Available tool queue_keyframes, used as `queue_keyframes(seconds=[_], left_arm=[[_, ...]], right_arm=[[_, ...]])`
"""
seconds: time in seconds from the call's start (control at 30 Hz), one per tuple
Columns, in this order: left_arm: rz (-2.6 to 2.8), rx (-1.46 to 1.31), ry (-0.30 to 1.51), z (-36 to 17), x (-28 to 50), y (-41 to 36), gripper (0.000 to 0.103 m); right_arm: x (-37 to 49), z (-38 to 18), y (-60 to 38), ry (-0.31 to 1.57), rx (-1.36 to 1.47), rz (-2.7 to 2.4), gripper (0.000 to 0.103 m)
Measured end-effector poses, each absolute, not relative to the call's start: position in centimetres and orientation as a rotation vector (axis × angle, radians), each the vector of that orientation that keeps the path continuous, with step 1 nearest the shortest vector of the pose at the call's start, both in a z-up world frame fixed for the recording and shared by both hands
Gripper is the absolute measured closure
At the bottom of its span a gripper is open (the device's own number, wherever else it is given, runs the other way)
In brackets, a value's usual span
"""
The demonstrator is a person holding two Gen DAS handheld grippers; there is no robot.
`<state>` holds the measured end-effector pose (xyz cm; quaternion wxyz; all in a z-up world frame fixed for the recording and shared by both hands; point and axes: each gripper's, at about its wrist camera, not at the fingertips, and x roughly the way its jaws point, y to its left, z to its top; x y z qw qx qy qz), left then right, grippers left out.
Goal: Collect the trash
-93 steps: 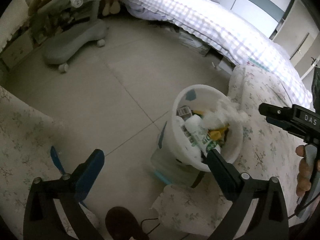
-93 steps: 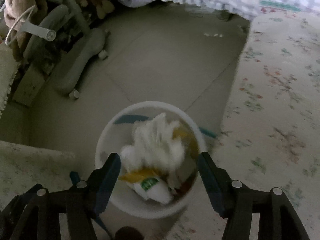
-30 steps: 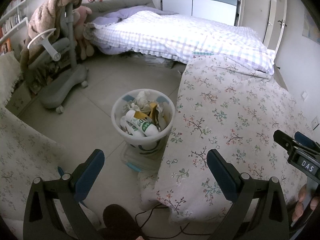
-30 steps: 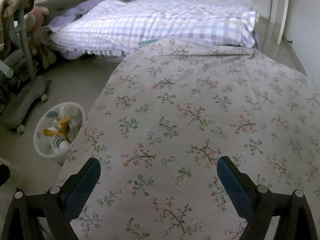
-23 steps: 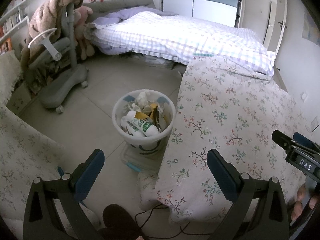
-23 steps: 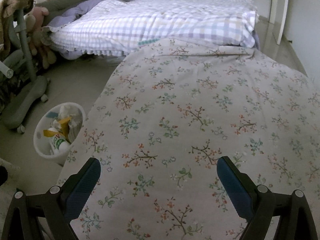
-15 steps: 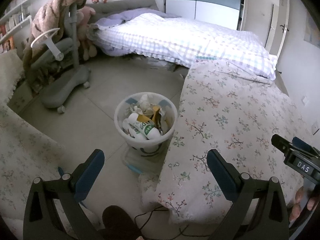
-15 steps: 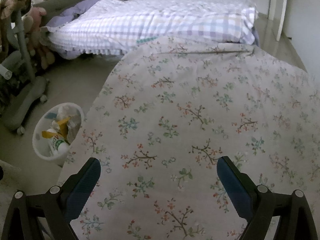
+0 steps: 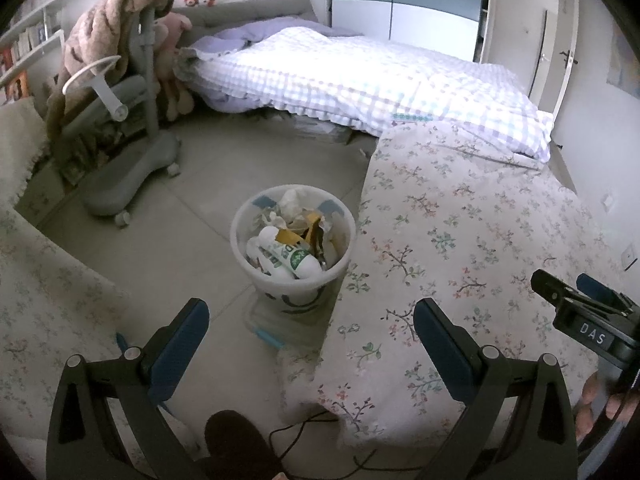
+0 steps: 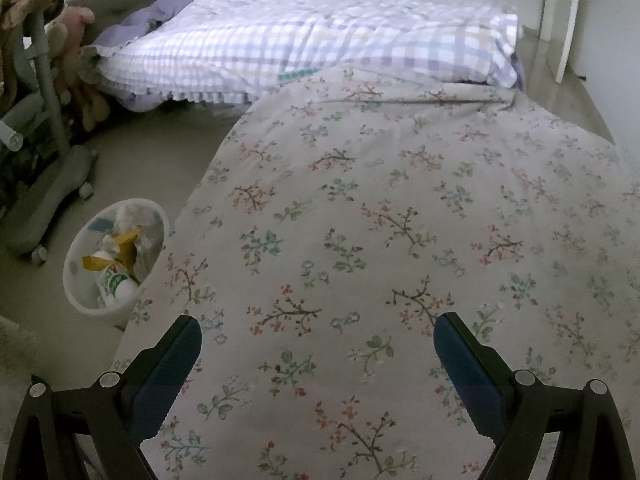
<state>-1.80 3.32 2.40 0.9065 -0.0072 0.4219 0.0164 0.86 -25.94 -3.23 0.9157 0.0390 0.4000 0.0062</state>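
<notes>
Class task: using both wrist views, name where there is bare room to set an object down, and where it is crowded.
Free: the floral cover, bare from the checked bed to the right gripper; floor tiles between chair base and bed. Crowded: the white bin, piled with trash to its rim.

White bin (image 9: 256, 276); floral cloth (image 10: 400, 220); checked bedspread (image 9: 360, 80)

Both the left gripper (image 9: 310, 334) and right gripper (image 10: 318, 346) have drawn back from the trash bin (image 9: 294, 276), now farther off beside the floral cloth (image 10: 380, 240).
</notes>
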Motion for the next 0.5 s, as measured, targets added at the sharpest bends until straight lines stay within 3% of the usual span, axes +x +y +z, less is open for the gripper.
queue_keyframes(seconds=[0.5], left_arm=[[0.05, -0.018, 0.867, 2.48, -1.67, 3.71, 0.0]], right_arm=[[0.56, -3.08, -26.37, 0.821, 0.085, 0.01, 0.006]])
